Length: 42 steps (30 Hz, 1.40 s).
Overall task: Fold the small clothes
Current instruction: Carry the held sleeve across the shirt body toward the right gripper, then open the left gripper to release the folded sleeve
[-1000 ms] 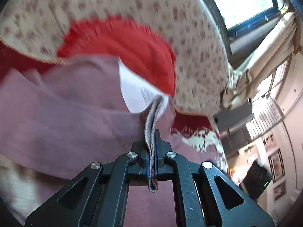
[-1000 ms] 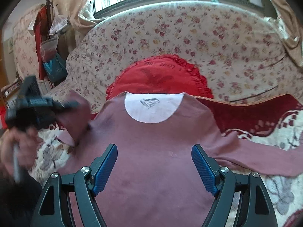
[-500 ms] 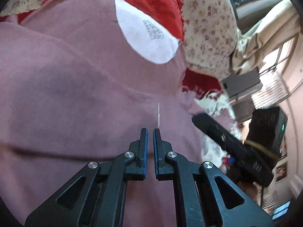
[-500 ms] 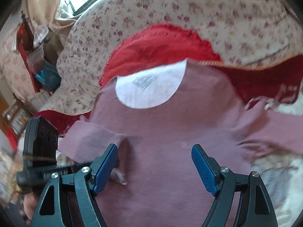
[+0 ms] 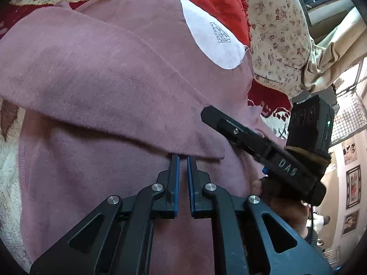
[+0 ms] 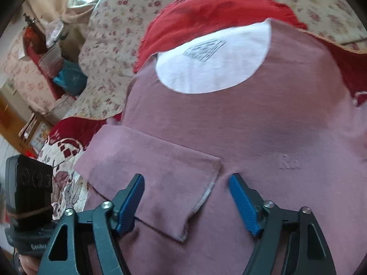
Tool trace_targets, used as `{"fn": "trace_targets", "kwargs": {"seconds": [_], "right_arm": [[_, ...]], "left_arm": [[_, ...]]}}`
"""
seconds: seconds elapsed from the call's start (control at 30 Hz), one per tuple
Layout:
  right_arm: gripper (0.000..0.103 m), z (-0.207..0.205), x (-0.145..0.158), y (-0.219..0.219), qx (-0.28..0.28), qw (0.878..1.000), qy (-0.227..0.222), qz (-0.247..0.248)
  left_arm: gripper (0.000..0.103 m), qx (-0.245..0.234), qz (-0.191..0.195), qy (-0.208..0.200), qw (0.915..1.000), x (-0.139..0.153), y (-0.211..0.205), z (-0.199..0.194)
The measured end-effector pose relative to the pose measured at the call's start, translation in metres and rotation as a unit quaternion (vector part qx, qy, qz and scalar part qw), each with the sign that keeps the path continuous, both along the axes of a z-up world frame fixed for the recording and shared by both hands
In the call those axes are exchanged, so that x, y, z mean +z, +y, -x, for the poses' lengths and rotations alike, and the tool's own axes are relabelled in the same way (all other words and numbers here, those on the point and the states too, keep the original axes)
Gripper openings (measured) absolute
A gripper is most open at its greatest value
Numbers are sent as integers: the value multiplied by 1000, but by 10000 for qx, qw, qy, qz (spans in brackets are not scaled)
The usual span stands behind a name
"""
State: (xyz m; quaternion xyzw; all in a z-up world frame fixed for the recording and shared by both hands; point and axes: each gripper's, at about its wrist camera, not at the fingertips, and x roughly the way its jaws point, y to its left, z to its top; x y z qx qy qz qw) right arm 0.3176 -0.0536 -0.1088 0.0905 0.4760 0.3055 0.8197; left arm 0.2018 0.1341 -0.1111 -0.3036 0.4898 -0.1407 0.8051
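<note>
Left gripper (image 5: 182,160) jaws nearly closed, empty; right gripper (image 6: 186,183) jaws wide: press the folded sleeve (image 6: 156,171), lower centre, flat on the shirt (image 6: 263,126)

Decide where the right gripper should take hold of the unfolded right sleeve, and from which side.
Judging by the frames: grip the right sleeve near its outer end, approaching from the shirt's right edge. It lies flat, extended outward; its cuff is out of view. The left sleeve is folded in, and the right gripper is open.
</note>
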Motion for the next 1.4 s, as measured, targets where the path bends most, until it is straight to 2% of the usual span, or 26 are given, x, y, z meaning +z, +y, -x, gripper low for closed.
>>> {"fn": "trace_targets", "kwargs": {"seconds": [0.13,0.2,0.23,0.37,0.43,0.53,0.7,0.77,0.87,0.93,1.0,1.07,1.2,1.33,1.4], "right_arm": [[56,-3,-3,-8,-48,9975,434,-557],[42,-6,-5,-17,-162,9941,703,-812],[40,-8,-11,-21,-227,9898,1005,-988],[38,-5,-20,-28,-324,9731,1595,-1632],[38,-8,-23,-26,-272,9681,1716,-1805],[32,-12,-20,-22,-322,9740,1493,-1674],[3,-12,-13,-17,-213,9883,1035,-1100],[2,-14,-4,-14,-128,9933,752,-865],[2,-16,26,-13,-1,9989,108,-460],[2,-23,43,-22,-105,9996,-224,-159],[2,-33,52,-43,-433,9984,-344,72],[2,-45,53,-71,-798,9962,-320,148],[2,-63,36,-122,-1392,9900,44,216],[2,-67,20,-132,-1549,9863,294,487],[2,-69,19,-132,-1563,9864,281,420]], "left_arm": [[6,27,-3,-14,10000,-3,0,0],[6,32,5,-25,10000,-3,1,-1],[6,37,6,-27,10000,-4,1,-1],[6,43,-20,-39,10000,-4,0,-2],[6,22,-65,-35,10000,-3,0,-2],[6,-18,-169,-74,9998,-1,-2,-1],[6,83,-498,-224,9985,10,2,2],[6,300,-574,-325,9974,15,12,7],[6,625,-656,-464,9948,21,27,16],[6,989,-767,-553,9906,26,41,19],[6,1372,-988,-601,9838,30,54,21],[6,1551,-994,-600,9811,29,62,21],[6,1615,-930,-444,9815,20,62,15],[6,1670,-981,-514,9797,24,64,15],[6,1686,-950,-609,9792,31,66,13]]}}
